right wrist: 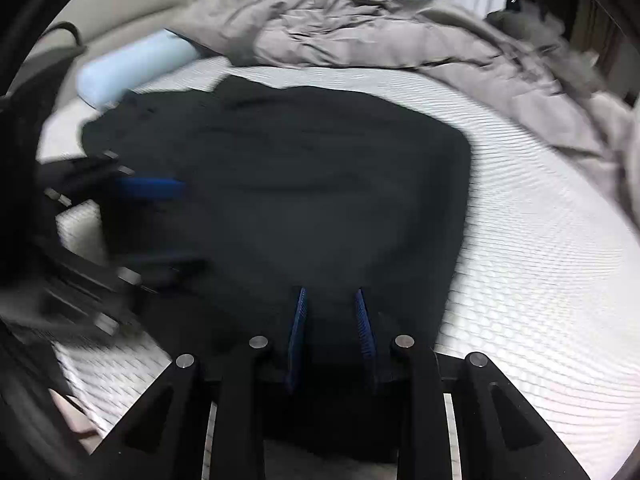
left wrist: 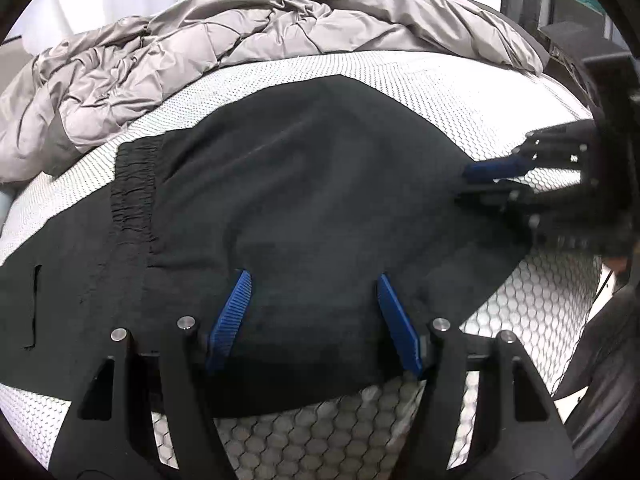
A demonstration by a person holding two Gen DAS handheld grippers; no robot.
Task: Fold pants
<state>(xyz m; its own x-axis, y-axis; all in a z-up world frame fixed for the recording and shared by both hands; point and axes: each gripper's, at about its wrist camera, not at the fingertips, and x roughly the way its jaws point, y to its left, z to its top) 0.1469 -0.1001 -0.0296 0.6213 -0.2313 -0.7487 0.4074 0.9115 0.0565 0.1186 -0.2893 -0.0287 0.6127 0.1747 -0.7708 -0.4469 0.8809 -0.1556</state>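
One pair of black pants (left wrist: 304,184) lies on one mattress (left wrist: 400,68) with a white honeycomb cover. One grey comforter (left wrist: 248,36) is bunched at the far side, and one pale blue pillow (right wrist: 132,68) shows only in the right wrist view. Two grippers are in sight — the left gripper (left wrist: 314,280) and the right gripper (right wrist: 331,294) — each with two blue pads, four pads in all.

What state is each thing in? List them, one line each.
Pants: black, spread flat on the mattress, partly folded.
Duvet: grey, bunched at the far side.
Mattress: bare.
Left gripper: fingers wide apart over the pants.
Right gripper: fingers narrow, cloth between them.
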